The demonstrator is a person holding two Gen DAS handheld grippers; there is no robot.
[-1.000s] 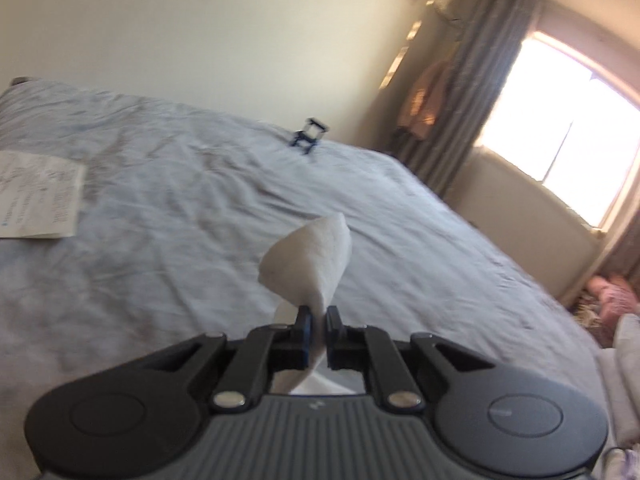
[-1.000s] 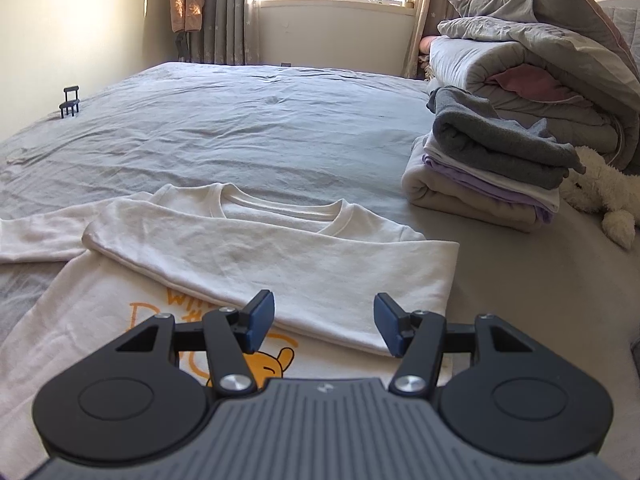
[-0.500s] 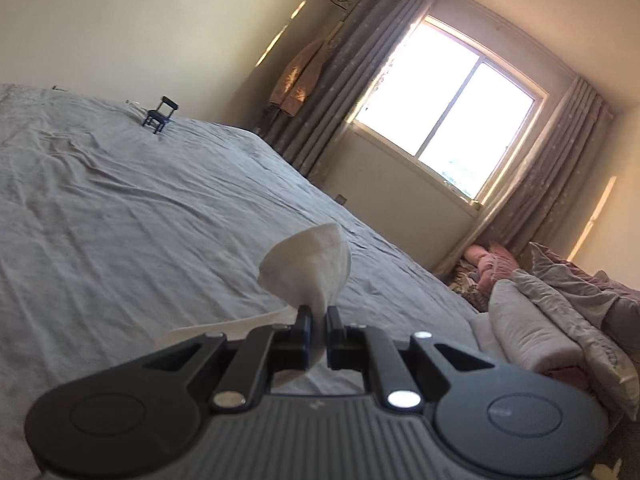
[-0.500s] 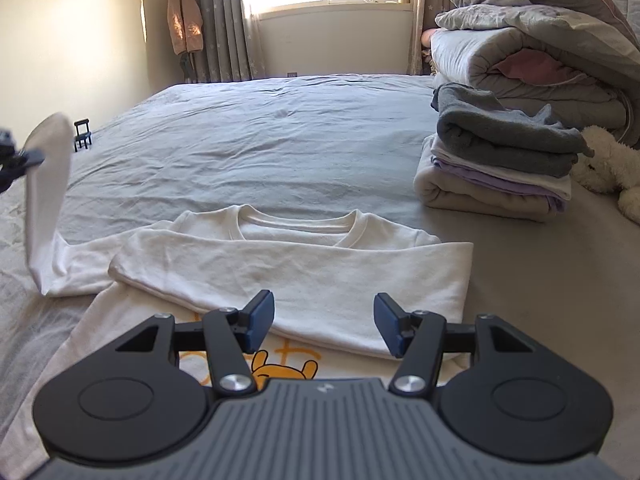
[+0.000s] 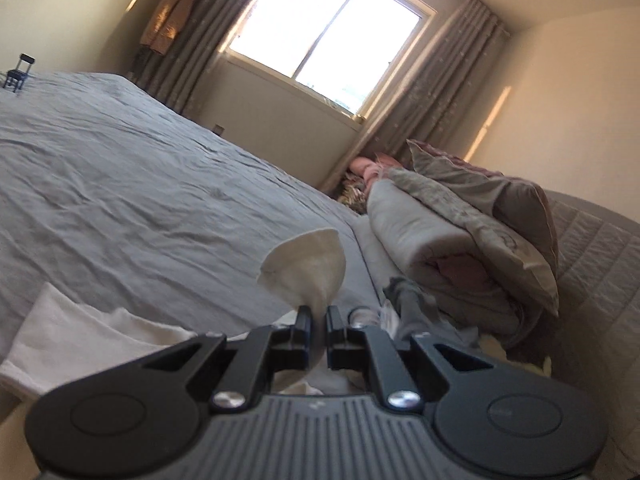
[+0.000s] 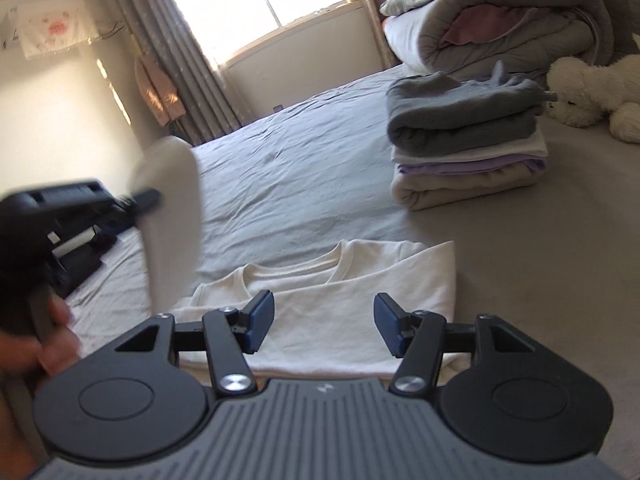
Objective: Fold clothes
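Raised since earlier, the sleeve hangs at 10 o'clock, clenched in the left gripper; the right gripper is released above the sweatshirt.

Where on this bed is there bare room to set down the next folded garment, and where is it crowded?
Bare sheet lies beyond the white sweatshirt, between its collar and the curtained window wall. Another bare strip runs to the sweatshirt's right, nearer than the folded pile. The headboard side is crowded with that pile, rolled bedding and a plush toy.

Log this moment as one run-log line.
left gripper: shut on cream sweatshirt sleeve, lifted | right gripper: open above white sweatshirt body | grey bedsheet | fold unfinished
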